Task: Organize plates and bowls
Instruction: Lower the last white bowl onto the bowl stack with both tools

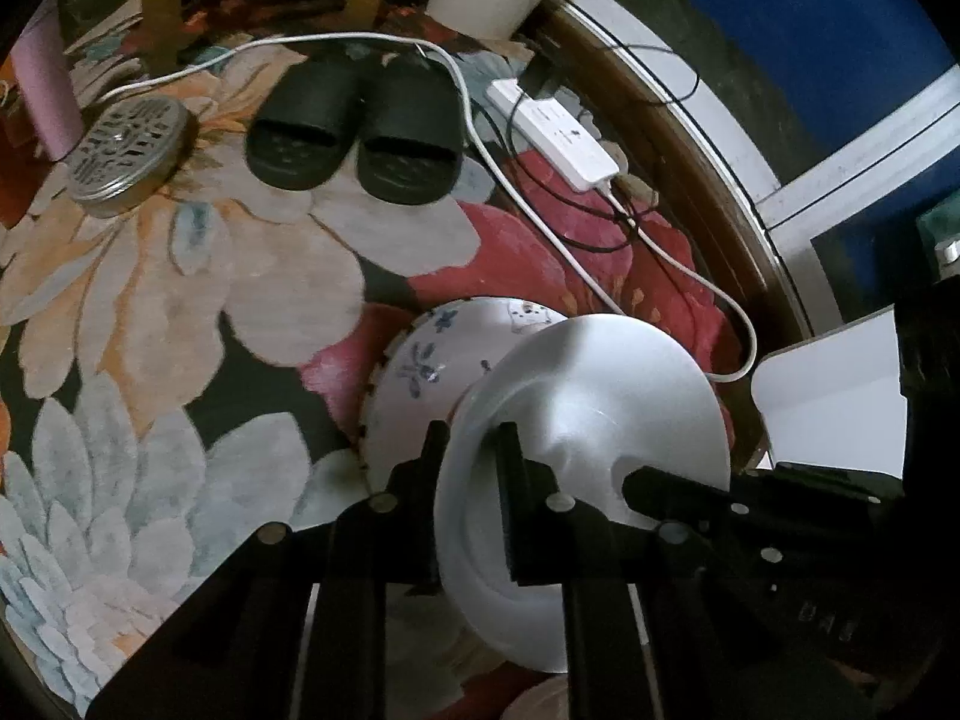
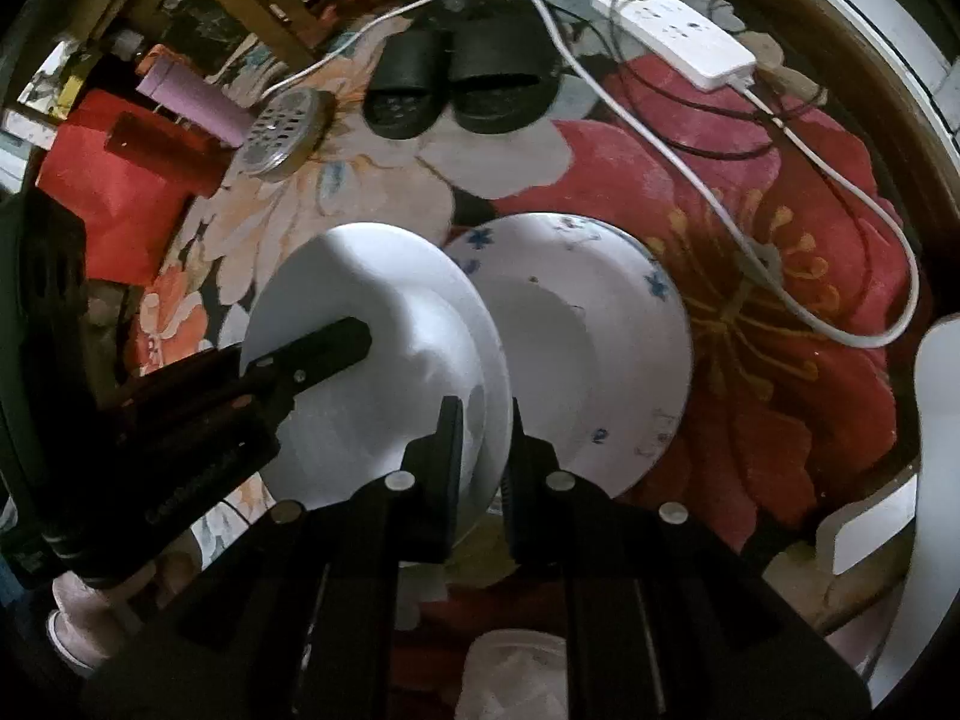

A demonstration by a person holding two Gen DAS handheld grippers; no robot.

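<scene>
Now L gripper (image 1: 471,450) & R gripper (image 2: 486,420) fingers both pinch white plate (image 2: 372,360) rim.

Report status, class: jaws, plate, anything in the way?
Both jaws clamped on the white plate's rim, opposite sides. Flowered plate just beyond. Slippers and cable farther off.

Left gripper (image 1: 471,450): matte black, flat fingers, round silver screws. Right gripper (image 2: 486,426): same black build, silver screws flanking at 3 and 9 o'clock.
</scene>
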